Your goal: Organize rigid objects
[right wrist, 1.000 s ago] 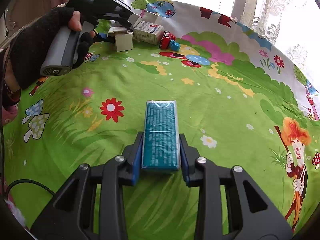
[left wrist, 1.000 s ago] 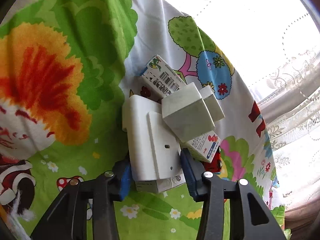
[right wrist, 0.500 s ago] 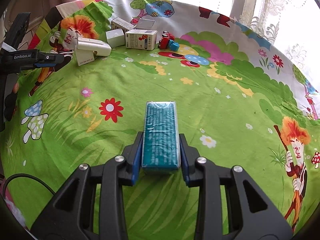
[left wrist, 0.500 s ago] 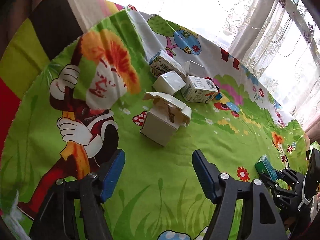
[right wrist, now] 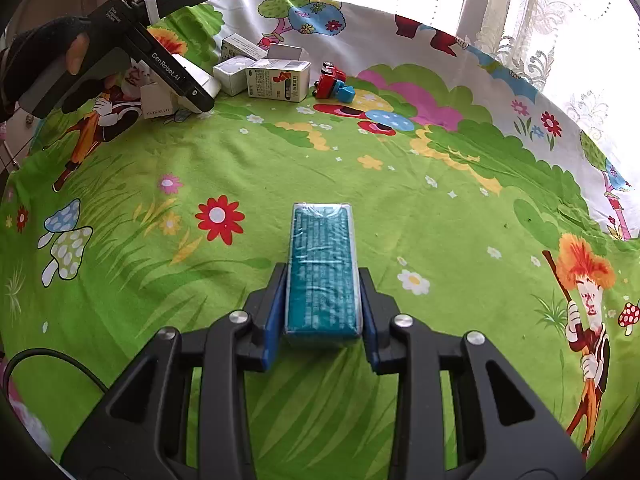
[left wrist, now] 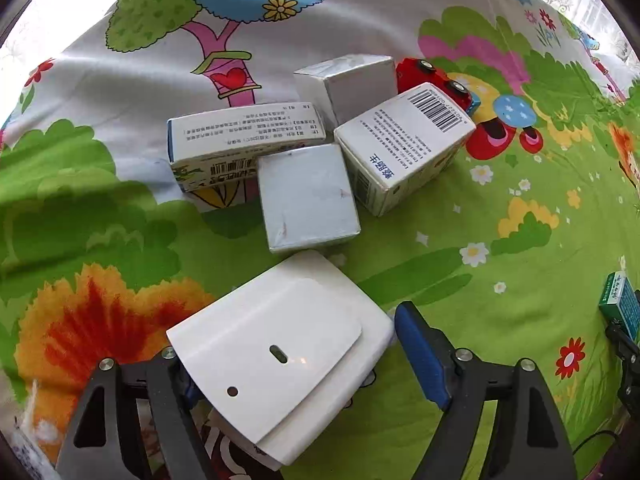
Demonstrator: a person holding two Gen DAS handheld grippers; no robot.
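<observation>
A bright cartoon-printed cloth covers the whole surface under me, green with flowers, mushrooms, trees and orange-haired figures. Beyond its far edge hang white lace curtains against glaring daylight. A black cable loops at my near left.

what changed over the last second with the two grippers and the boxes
The left gripper let go of the white plastic box, swung away from it, then came back over it; its jaws are opening, the box lies between them, and the blue pad stands clear of it. The right gripper kept still, clamped on the teal packet. The cluster of cartons and the red toy car stayed put.
</observation>
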